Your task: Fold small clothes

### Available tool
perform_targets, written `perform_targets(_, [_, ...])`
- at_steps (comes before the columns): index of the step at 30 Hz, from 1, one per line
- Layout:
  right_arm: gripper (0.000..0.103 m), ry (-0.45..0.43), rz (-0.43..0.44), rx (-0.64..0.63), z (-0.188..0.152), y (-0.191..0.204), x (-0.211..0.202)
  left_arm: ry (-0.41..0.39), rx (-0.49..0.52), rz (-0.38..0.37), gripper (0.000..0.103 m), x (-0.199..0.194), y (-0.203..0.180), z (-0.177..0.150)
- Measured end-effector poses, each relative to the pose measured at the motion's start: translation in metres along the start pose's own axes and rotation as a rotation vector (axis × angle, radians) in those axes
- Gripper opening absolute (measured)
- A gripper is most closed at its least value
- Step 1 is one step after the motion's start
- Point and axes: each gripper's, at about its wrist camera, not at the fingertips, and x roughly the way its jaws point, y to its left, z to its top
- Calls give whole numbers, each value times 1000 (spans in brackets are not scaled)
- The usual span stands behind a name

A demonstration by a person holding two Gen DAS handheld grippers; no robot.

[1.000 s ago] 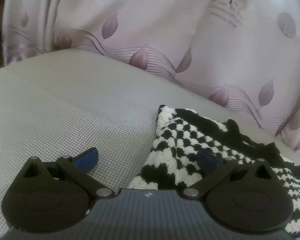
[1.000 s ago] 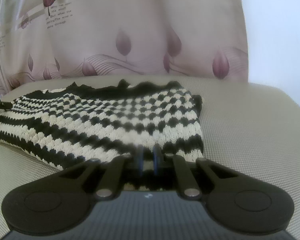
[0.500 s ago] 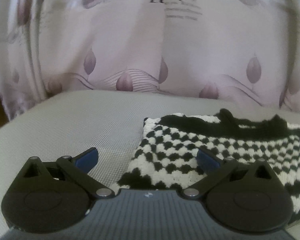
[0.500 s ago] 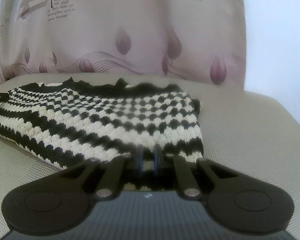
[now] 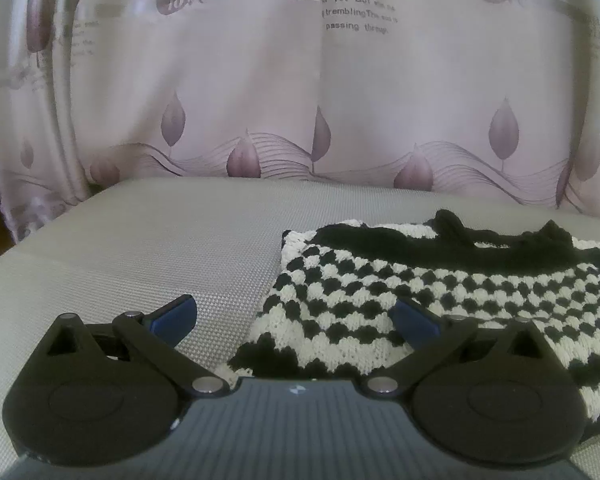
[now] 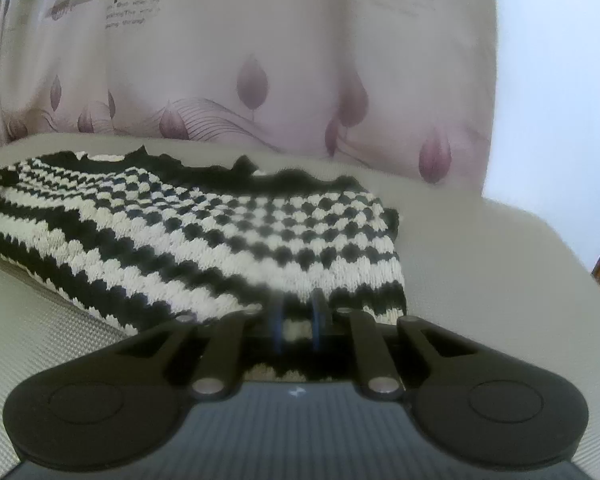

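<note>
Right wrist view: the right gripper (image 6: pixel 296 322) has just been easing its jaws apart, with the near hem of the black-and-white knitted garment (image 6: pixel 228 236) between the barely parted pads (blurred, so contact is unclear). This fold seems finished. The left gripper (image 5: pixel 294 318) gapes wide over the garment's corner on the grey cushion (image 5: pixel 140 248); the garment's far side is cut off.

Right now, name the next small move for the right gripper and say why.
Probably finish opening the right gripper and draw it back. Its jaws have just been opening, with the knit's near edge between them; the knit lies flat on the cushion, and the left gripper is already open, holding nothing.
</note>
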Motion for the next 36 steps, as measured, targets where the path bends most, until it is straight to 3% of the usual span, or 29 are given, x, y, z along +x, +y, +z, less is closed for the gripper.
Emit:
perform_targets(10, [13,8,8,8,0,-2,3,13,-3,-2,103,2,-3,0])
perform_targets(14, [13,7,5,1,0,-2,3,55,0,-39,103,7,-3,1])
perform_targets(22, [13,6,2,-6,0,-1,3,182,-210,-280,103,28,43,2])
perform_targets(27, [13,5,-1,-11,1,0,3,213,-123,-433,103,34,58,11])
perform_targets(29, [14,4,-4,-16,1,0,2,258,-113,-470,103,45,62,15])
perform_targets(32, [14,2,-7,-22,1,1,2,253,-108,-530,99,58,67,21])
perform_targets(36, [14,2,-7,-22,1,1,2,289,-29,-593,98,78,59,31])
